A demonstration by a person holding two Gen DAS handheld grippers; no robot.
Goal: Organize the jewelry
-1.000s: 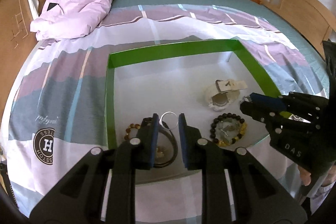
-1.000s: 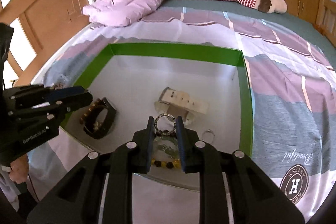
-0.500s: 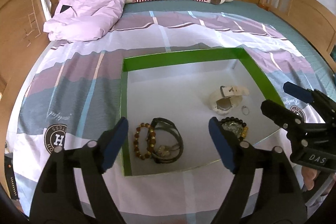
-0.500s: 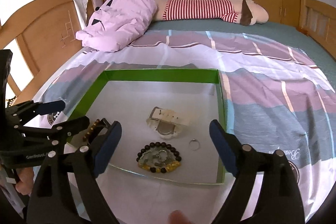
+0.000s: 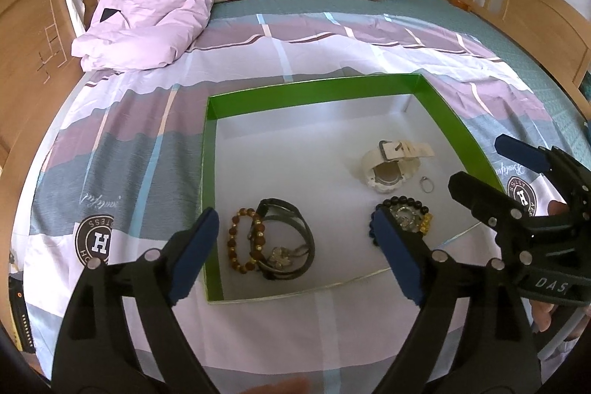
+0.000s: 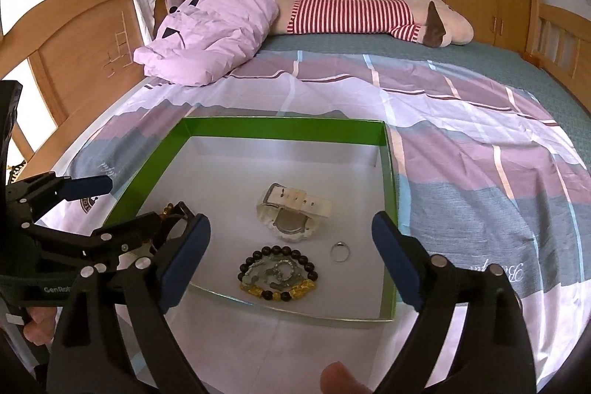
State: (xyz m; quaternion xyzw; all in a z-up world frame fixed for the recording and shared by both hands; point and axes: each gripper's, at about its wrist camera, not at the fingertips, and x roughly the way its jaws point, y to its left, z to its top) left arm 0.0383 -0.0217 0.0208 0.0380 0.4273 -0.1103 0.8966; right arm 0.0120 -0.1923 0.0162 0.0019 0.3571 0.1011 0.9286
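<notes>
Since a second earlier both grippers had let go, spread wide and drawn back from the box, so that the ring each one had pinched now lay among the pieces below. The left gripper (image 5: pixel 295 246) hung with its fingers far apart over the near left corner of the green-walled box (image 5: pixel 314 95), holding nothing. The right gripper (image 6: pixel 291 255) stood just as wide over the near edge, also empty.

Inside the box, a brown bead bracelet (image 5: pixel 243 239) lay near the left wall, touching a dark strap watch (image 5: pixel 291 239) coiled just beside it, with a small silvery piece resting within the coil. A white watch (image 6: pixel 293 213) sat on its side near the middle of the floor (its metal back was turned toward the cameras). Toward the near edge lay a black bead bracelet (image 6: pixel 277 274) with yellow beads on its near side and a greenish, silvery cluster in its centre. A thin silver ring (image 6: pixel 340 252) lay just to its right, apart from it and from the right wall.

The box rested on a striped bedspread (image 6: pixel 480 172)
</notes>
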